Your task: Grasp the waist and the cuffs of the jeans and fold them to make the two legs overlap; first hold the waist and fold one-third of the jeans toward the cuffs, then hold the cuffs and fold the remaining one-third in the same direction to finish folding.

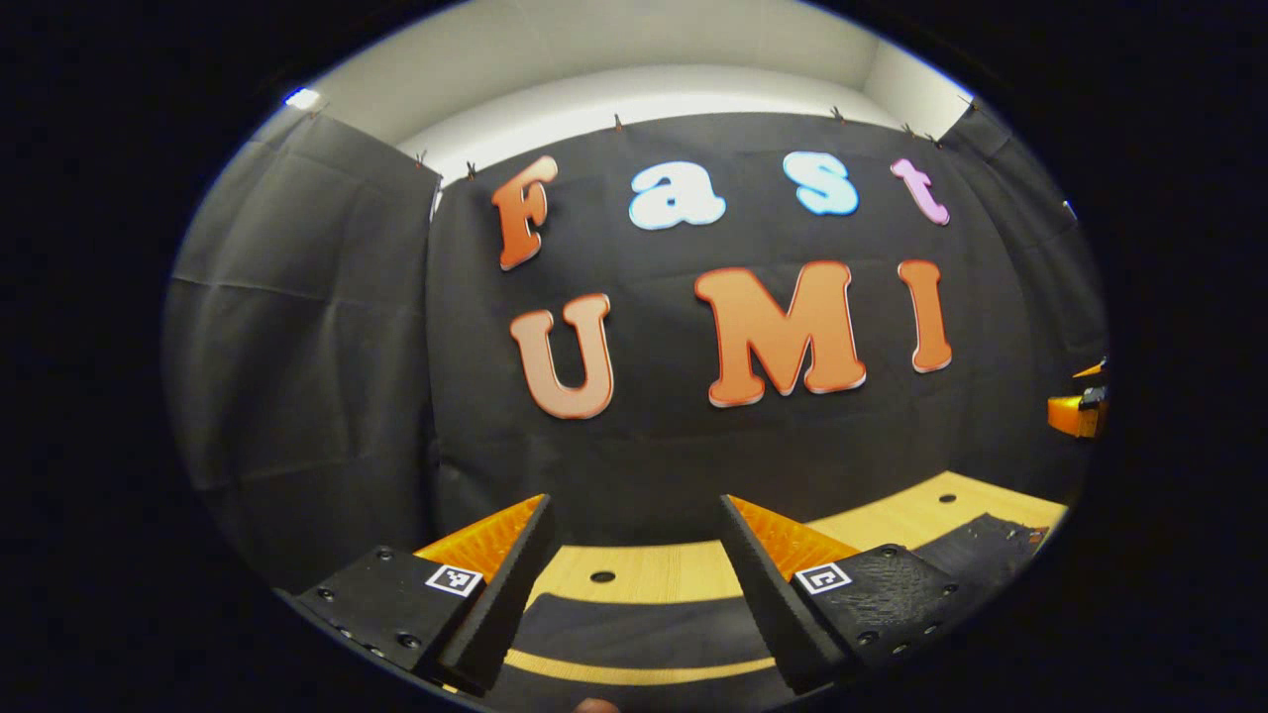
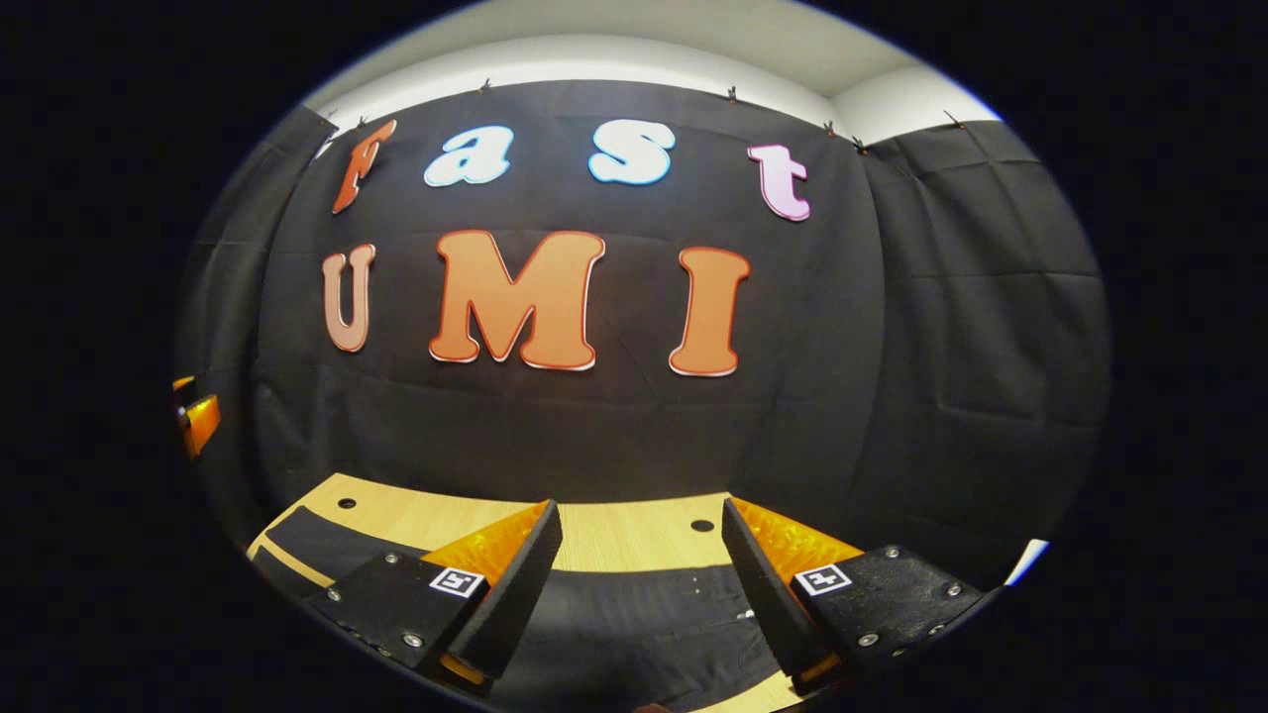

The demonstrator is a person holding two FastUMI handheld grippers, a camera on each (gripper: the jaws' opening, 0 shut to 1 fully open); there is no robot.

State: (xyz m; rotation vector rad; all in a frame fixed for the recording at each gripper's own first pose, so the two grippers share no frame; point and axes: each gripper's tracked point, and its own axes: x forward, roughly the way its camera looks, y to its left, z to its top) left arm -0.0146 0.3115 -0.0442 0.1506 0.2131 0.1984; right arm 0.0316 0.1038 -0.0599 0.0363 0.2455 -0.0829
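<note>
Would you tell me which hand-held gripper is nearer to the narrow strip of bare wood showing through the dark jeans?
Left. The left hand-held gripper hovers right above the strip; the right hand-held gripper hangs off to its right, above unbroken dark jeans.

Left gripper (image 1: 634, 555): two wedge-shaped fingers are seen, each carried on a flat plate studded with round screws. A small square black-and-white coded marker is fixed on each plate beside the finger, and a ribbed texture is shown on the inner sloped faces. Right gripper (image 2: 642, 560): the same build is repeated, with paired wedge fingers, screw-studded plates, one square coded marker per plate and ribbed inner faces.
</note>
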